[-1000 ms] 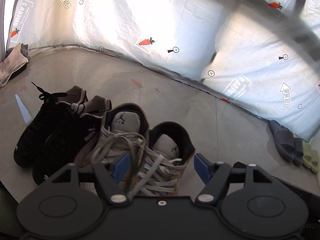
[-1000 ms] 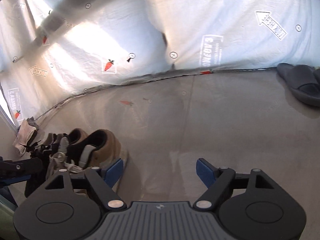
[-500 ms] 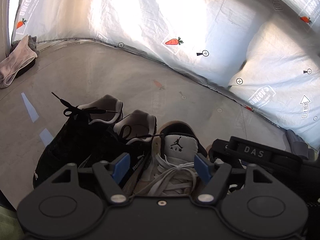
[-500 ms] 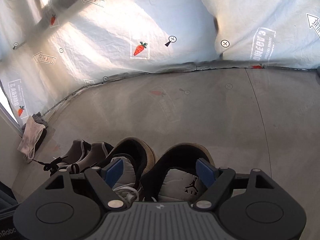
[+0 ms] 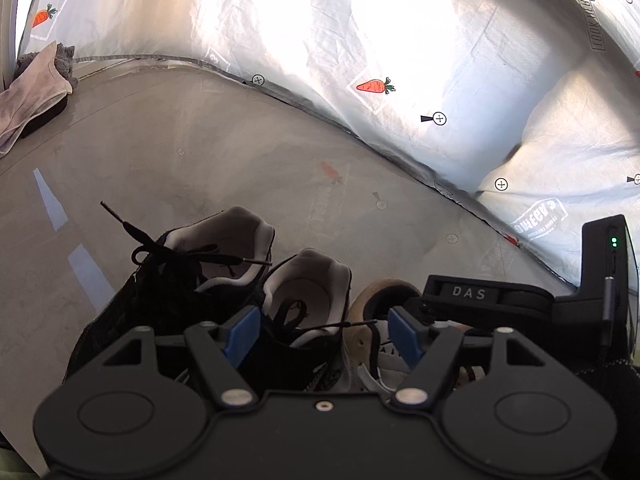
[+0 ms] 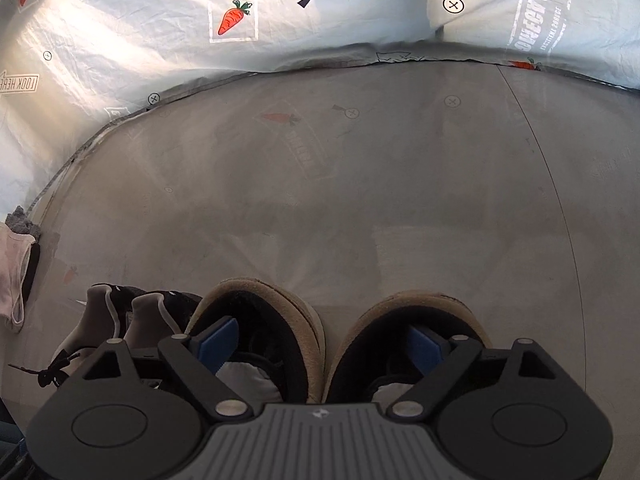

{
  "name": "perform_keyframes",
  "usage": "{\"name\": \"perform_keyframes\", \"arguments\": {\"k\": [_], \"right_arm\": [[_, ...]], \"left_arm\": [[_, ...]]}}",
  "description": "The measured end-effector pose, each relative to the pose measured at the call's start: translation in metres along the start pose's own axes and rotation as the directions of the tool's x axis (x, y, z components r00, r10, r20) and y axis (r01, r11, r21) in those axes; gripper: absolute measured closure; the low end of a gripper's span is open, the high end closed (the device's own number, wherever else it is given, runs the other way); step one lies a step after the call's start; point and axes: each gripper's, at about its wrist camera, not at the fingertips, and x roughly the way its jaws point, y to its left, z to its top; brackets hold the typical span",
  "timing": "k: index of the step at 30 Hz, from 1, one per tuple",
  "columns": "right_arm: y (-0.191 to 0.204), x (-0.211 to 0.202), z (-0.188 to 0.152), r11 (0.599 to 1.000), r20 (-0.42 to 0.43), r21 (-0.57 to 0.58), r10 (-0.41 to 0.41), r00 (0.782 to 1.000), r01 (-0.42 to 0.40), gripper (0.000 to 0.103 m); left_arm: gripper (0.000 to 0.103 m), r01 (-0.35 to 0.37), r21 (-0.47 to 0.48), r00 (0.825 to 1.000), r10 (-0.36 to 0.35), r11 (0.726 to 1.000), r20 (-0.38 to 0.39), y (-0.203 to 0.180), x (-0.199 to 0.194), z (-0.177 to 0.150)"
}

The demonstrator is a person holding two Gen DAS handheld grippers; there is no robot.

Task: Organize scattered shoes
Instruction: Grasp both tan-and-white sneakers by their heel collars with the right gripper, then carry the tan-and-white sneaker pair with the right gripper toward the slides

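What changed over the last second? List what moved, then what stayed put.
Both grippers swung across the shoe row. The left gripper went from over the tan high-tops to the black sneakers. The right gripper came from bare floor to above the tan high-tops, its jaws opening, one finger over each collar. Nothing was grasped. All four shoes stayed put.

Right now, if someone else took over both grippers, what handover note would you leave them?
Left gripper: open, empty, over the nearer black sneaker of the black pair.
Right gripper: jaws opening, one finger in each collar of the tan high-top pair, gripping nothing.
Both pairs stand side by side on the grey floor, heels toward the printed sheet.
Done: those two pairs are lined up.
Left: cannot tell, no other shoes in view.
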Motion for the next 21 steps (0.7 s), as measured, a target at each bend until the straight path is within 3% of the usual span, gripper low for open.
{"name": "perform_keyframes", "arguments": {"k": [5, 11, 15, 21], "right_arm": [[0.008, 0.025, 0.003, 0.998, -0.028, -0.008, -0.067, 0.997, 0.067, 0.013], [0.021, 0.037, -0.008, 0.99, 0.046, -0.042, -0.135, 0.99, 0.137, 0.013], [0.016, 0.032, -0.016, 0.992, 0.119, -0.047, -0.114, 0.986, 0.12, 0.019], [0.003, 0.015, -0.027, 0.998, 0.21, -0.034, -0.035, 0.977, 0.043, 0.038]], "left_arm": [[0.031, 0.005, -0.018, 1.0, -0.005, 1.0, -0.01, 0.005, 0.008, 0.006], [0.031, 0.006, -0.019, 1.0, -0.007, 1.0, -0.011, 0.009, 0.011, 0.011], [0.031, -0.001, -0.012, 1.0, 0.001, 1.0, -0.027, 0.01, 0.016, 0.011], [0.031, 0.004, 0.011, 1.0, -0.004, 1.0, -0.017, 0.004, 0.011, 0.011]]}}
